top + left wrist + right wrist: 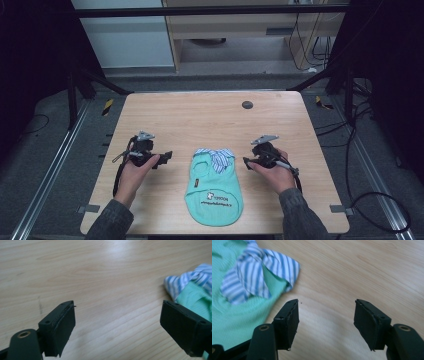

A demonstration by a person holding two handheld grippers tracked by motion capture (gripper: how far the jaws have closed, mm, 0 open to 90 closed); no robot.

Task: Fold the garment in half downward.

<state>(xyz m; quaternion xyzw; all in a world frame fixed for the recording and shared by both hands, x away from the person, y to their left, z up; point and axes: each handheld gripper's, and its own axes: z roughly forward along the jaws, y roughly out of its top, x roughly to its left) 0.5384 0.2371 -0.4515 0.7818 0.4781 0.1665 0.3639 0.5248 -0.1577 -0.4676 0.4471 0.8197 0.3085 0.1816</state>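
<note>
High view: a wooden table (210, 115) is seen with a small mint-green shirt (215, 192) laid flat near the 6 o'clock edge, striped collar (216, 157) toward 12. The left gripper (165, 158) is held at its 9 o'clock, the right gripper (247, 162) at 3, both jaws spread wide, nothing gripped.

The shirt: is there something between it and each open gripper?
Nothing visible. Bare table lies between the left gripper and the shirt, and between the right gripper and it. Both grippers are open and hold nothing.
</note>
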